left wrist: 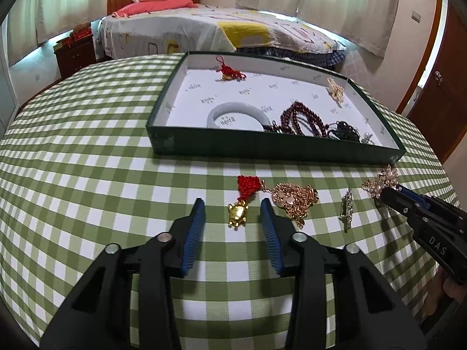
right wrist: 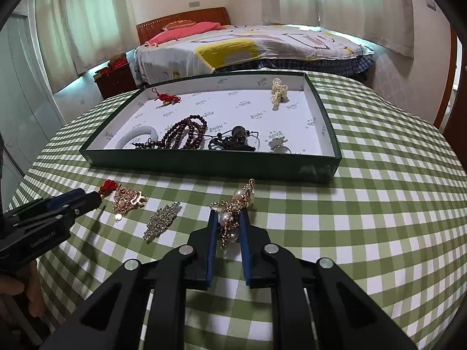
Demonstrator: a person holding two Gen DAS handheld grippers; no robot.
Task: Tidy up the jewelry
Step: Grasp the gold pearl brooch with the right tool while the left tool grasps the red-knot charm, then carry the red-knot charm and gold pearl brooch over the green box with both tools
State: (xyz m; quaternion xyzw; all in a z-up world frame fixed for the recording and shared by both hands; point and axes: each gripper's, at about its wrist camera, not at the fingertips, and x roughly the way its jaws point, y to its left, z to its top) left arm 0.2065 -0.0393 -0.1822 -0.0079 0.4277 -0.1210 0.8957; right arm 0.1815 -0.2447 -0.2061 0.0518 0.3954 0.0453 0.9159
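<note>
A green box lid [left wrist: 181,143] [right wrist: 204,164] lined in white holds a red knot charm [left wrist: 230,73], a pale bangle [left wrist: 236,113], dark red beads [right wrist: 184,131], a black cord piece [right wrist: 236,140] and a pearl piece [right wrist: 278,90]. On the checked cloth, my left gripper [left wrist: 233,207] is open around a gold turtle charm with a red knot [left wrist: 238,213]. A gold chain pile [left wrist: 292,201] and a rhinestone clip [right wrist: 162,223] lie beside it. My right gripper [right wrist: 229,221] is shut on a gold and pearl brooch [right wrist: 233,213], and shows in the left wrist view [left wrist: 388,198].
The table [left wrist: 87,175] has a green and white checked cloth and curves down at its edges. A bed [left wrist: 219,29] and a dark nightstand [left wrist: 76,52] stand behind it. A wooden door [left wrist: 437,87] is at the right.
</note>
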